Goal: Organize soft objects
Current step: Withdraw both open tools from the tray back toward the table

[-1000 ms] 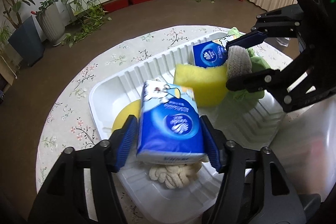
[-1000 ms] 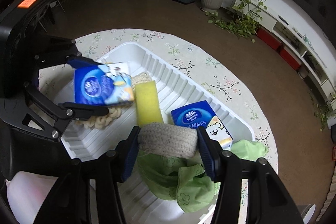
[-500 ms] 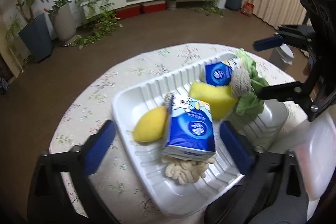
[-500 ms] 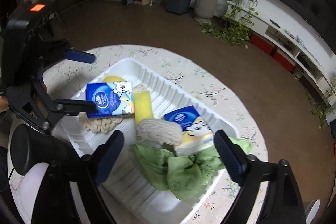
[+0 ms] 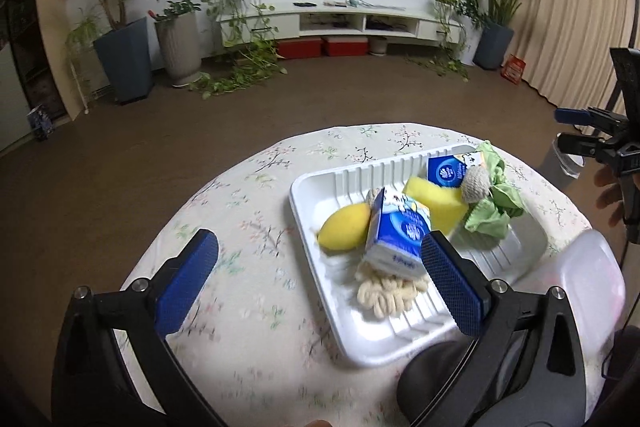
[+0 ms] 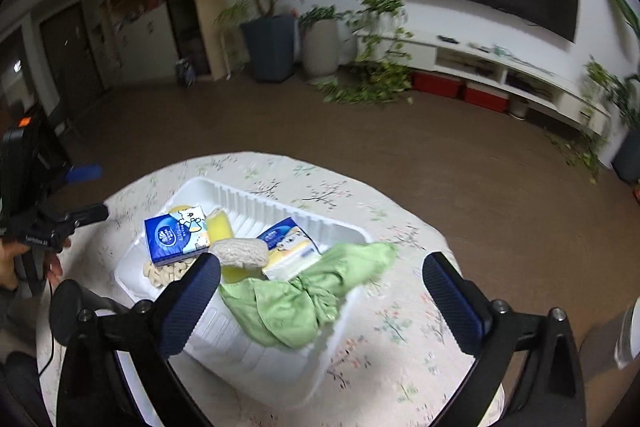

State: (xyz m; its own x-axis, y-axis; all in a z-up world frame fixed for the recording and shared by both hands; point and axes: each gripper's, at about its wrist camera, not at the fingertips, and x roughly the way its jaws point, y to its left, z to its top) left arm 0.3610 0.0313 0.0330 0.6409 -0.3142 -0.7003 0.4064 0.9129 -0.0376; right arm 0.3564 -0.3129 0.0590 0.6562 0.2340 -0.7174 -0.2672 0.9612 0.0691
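Observation:
A white ridged tray (image 5: 304, 195) on the round table holds a blue tissue pack (image 5: 400, 231), a yellow lemon-shaped toy (image 5: 346, 231), a cream knotted rope (image 5: 384, 291), a yellow sponge (image 5: 436, 203), a second tissue pack (image 5: 446, 171), a grey knitted roll (image 5: 476, 181) and a green cloth (image 5: 492, 215). My left gripper (image 5: 318, 241) hangs open above the tray's near left end, holding nothing. My right gripper (image 6: 322, 261) is above the green cloth (image 6: 304, 299) and the knitted roll (image 6: 240, 253). Its jaws are opening, with nothing between them.
The floral tablecloth (image 5: 248, 227) lies bare left of the tray. A white plastic lid (image 5: 580, 287) and a black round object (image 5: 440, 367) sit by the tray's near right corner. A person's hand (image 5: 612, 195) holds the right gripper. Brown floor surrounds the table.
Both grippers opened, let go of the tissue pack and the knitted roll in the tray, and pulled up and back. The tissue pack now rests on the rope, the roll on the green cloth.

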